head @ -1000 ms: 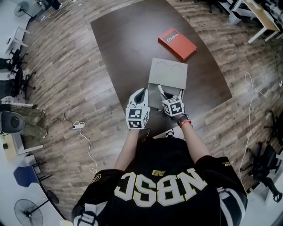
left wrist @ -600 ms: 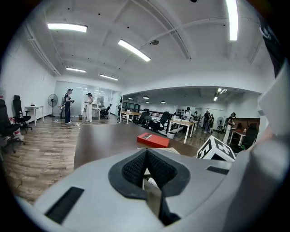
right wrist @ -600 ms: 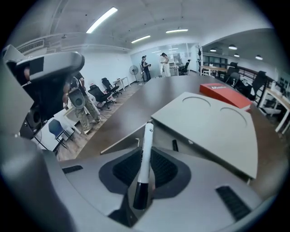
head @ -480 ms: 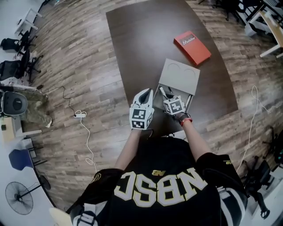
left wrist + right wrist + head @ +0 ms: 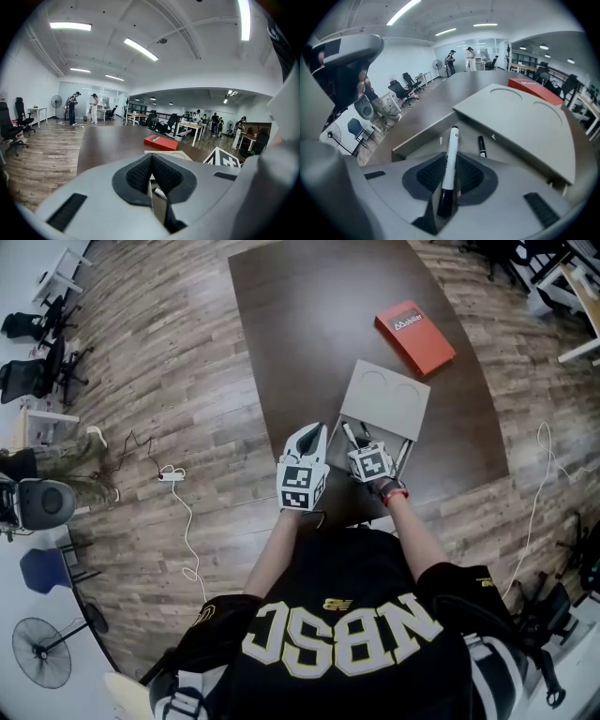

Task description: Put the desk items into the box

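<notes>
A grey box lies open on the dark table, its lid pushed back over the far half. My right gripper hangs over the open near end, shut on a white marker with a black cap. The marker points down into the box, where a black marker lies on the bottom under the lid. Just left of the box, my left gripper has its pads together with nothing between them.
A red book lies on the table beyond the box. The table's near edge is close to my body. A cable and power strip lie on the wooden floor to the left, with chairs and fans farther off.
My right gripper has sunk a little toward the open box with the marker still in it. The left gripper has drifted slightly and stays shut.
</notes>
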The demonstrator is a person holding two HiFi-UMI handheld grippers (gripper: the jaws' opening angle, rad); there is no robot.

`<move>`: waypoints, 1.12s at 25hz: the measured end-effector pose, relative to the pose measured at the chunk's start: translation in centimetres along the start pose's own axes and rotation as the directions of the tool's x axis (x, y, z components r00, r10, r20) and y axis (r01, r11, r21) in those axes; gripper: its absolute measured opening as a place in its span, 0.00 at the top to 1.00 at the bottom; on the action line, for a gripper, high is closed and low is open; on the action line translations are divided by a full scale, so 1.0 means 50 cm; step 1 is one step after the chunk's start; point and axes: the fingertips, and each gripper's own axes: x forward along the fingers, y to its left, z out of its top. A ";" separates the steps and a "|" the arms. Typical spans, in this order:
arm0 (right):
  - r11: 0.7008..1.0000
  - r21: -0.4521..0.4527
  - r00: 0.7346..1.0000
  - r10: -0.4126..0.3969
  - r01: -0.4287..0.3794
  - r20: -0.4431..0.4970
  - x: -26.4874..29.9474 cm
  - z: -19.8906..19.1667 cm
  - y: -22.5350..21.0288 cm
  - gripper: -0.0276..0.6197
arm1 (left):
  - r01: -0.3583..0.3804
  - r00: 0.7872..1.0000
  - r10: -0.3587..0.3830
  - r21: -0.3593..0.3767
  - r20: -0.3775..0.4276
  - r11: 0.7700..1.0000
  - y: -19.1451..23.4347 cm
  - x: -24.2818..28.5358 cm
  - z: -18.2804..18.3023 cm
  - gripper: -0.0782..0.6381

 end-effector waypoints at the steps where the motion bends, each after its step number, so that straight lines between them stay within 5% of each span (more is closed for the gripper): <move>1: 1.000 0.001 1.000 0.000 0.000 0.002 0.002 0.003 0.000 0.84 | 0.001 1.000 -0.001 0.000 -0.002 1.000 0.001 0.002 -0.001 0.87; 16: 0.988 0.151 0.985 -0.068 0.045 0.157 -0.078 0.029 -0.047 0.78 | 0.062 0.998 -0.063 0.044 0.017 0.997 -0.039 0.008 0.021 0.87; 22: 0.969 0.227 0.945 -0.158 0.093 0.286 -0.183 0.071 -0.092 0.79 | 0.112 0.993 -0.113 0.067 0.019 0.992 -0.071 0.025 0.044 0.87; 28: 0.938 0.303 0.873 -0.283 0.167 0.397 -0.314 0.102 -0.143 0.81 | 0.142 0.989 -0.145 0.086 0.033 0.986 -0.098 0.039 0.080 0.87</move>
